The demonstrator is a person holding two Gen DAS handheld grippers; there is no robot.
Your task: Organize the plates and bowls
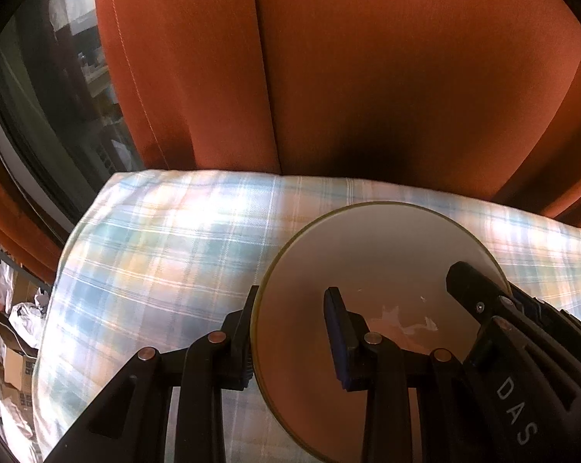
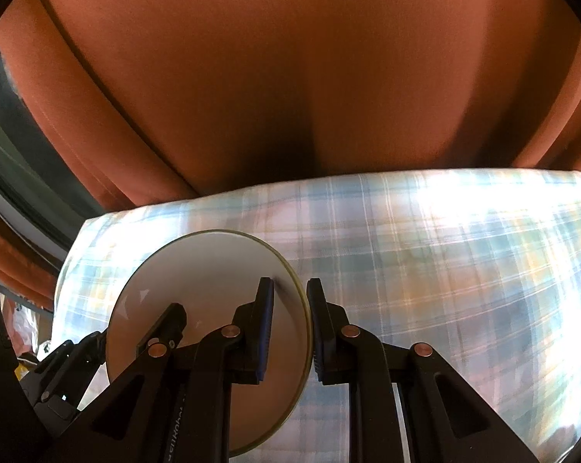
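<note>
White letters reading "DAS" run along the black body of the right gripper (image 1: 479, 289) where it enters the left wrist view from the right; on the left gripper (image 2: 163, 324), seen low in the right wrist view, a strip of white lettering is too cut off to read.

Both grippers point steeply downward and each is clamped on the same plate (image 1: 371, 270), one on either side; the left gripper (image 1: 294, 332) has its jaws closed on the plate's left rim, one finger under the rim and the other lying on the plate's upper face; the right gripper (image 2: 290, 308) has its jaws closed on the right rim in the same way, one blue-padded finger on the face and one outside the edge.

The plate (image 2: 213, 270) is round and pale with a thin greenish-yellow rim, and a few light smears or reflections show on its face; it is held between the two grippers over a checked cloth (image 1: 167, 239) in pale blue, green and orange, toward the cloth's far edge; whether it touches the cloth cannot be told.

Bright light washes out patches of the cloth (image 2: 444, 239); behind its far edge hangs a rust-orange curtain (image 1: 367, 77); at the left a dark window frame (image 1: 32, 146) shows, and below it cardboard boxes (image 1: 16, 362) and crumpled bags lie in a heap.
</note>
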